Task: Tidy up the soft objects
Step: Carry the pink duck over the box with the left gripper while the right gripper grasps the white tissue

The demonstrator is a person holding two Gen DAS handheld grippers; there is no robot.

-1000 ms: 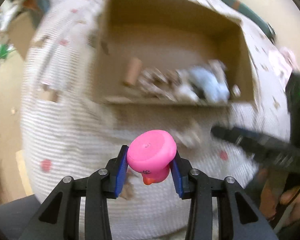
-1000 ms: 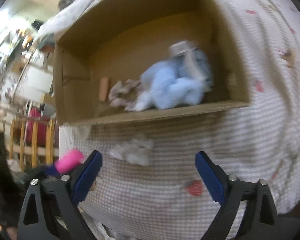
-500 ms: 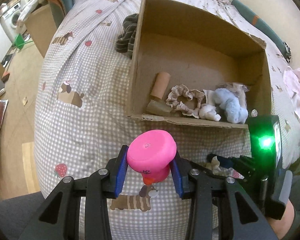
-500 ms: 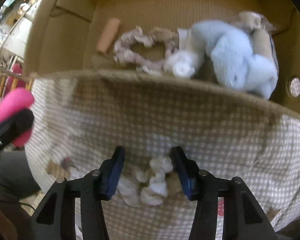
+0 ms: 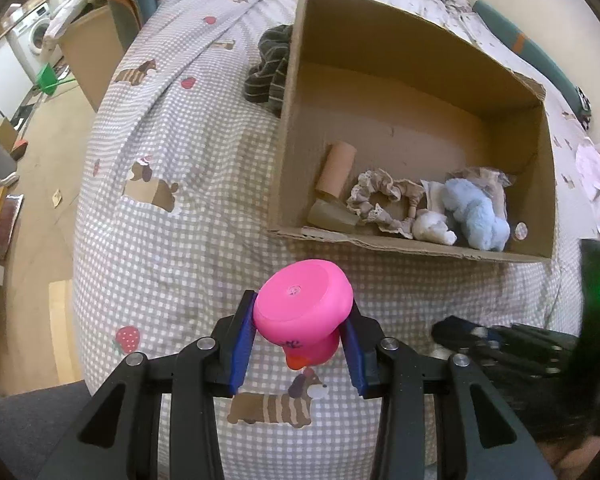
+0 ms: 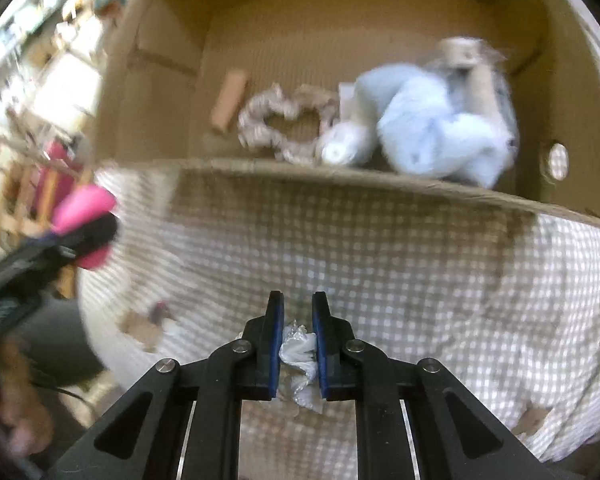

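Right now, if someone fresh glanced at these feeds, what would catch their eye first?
The bright pink duck toy, pinched in the left claw above the checked bedspread. Next, the open cardboard box lying beyond it, with a fluffy blue plush and a beige scrunchie inside. The right claw is shut on a crumpled white scrunchie near the box's front edge.

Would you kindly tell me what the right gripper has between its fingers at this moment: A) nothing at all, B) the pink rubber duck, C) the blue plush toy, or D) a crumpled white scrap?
D: in the right wrist view, the right gripper is shut on a crumpled white scrap, which is pinched between its blue pads just above the checked cloth.
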